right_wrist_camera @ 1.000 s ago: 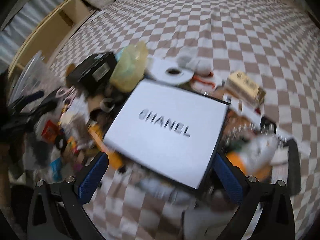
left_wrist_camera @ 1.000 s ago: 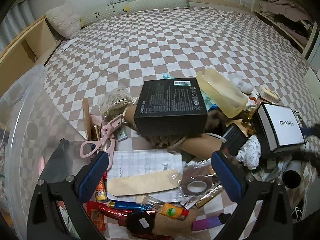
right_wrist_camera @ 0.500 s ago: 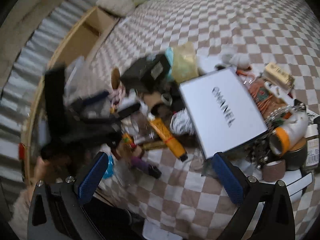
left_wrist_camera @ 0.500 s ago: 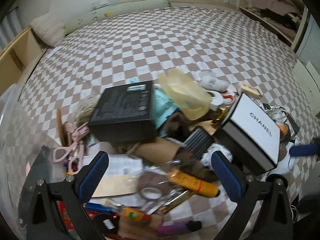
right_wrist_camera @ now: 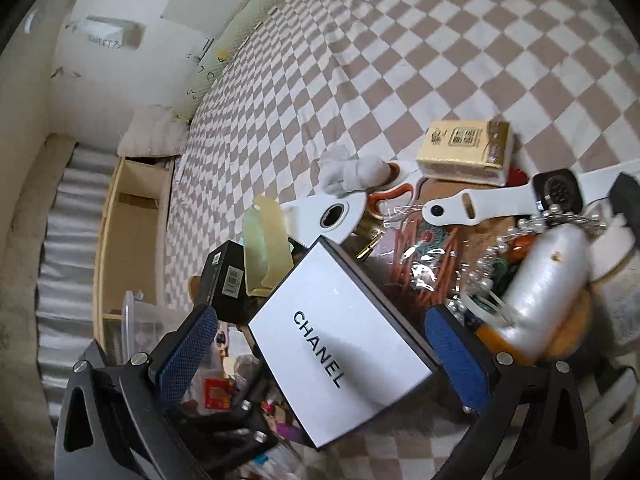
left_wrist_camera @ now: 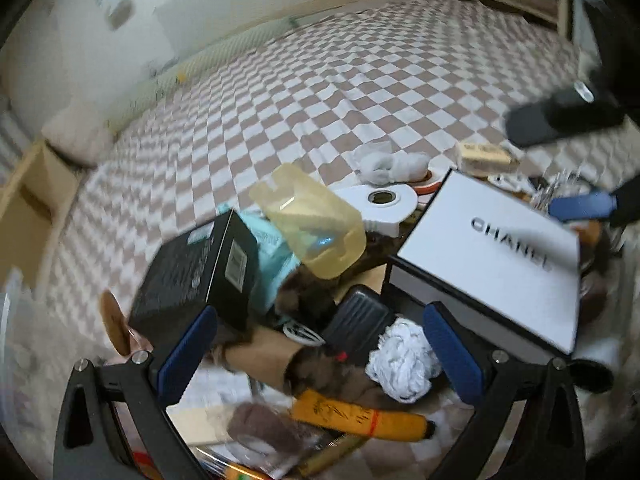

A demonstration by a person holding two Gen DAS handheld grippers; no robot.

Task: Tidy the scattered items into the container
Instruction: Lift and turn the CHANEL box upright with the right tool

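The right gripper (right_wrist_camera: 320, 354), jaws wide and empty, straddles the white black-edged rectangular cardboard box (right_wrist_camera: 340, 344) between its fingers, seemingly lining up a grasp that needs squeezing its sides, while the left gripper (left_wrist_camera: 318, 354) hangs equally open over the clutter.

The white box (right_wrist_camera: 340, 344) carries the brand name CHANEL in black capitals on its lid; in the right wrist view the word runs slantwise from 10 o'clock toward 4 o'clock, and in the left wrist view the same word on the lid (left_wrist_camera: 496, 248) is smeared but legible. The black box (right_wrist_camera: 224, 280) at 9 o'clock of it bears a white barcode sticker, its digits too small to read. The yellow packet (right_wrist_camera: 464, 148) at 1 o'clock shows gold characters that cannot be made out. A wall unit (right_wrist_camera: 106, 34) at 11 o'clock has faint, unreadable lettering
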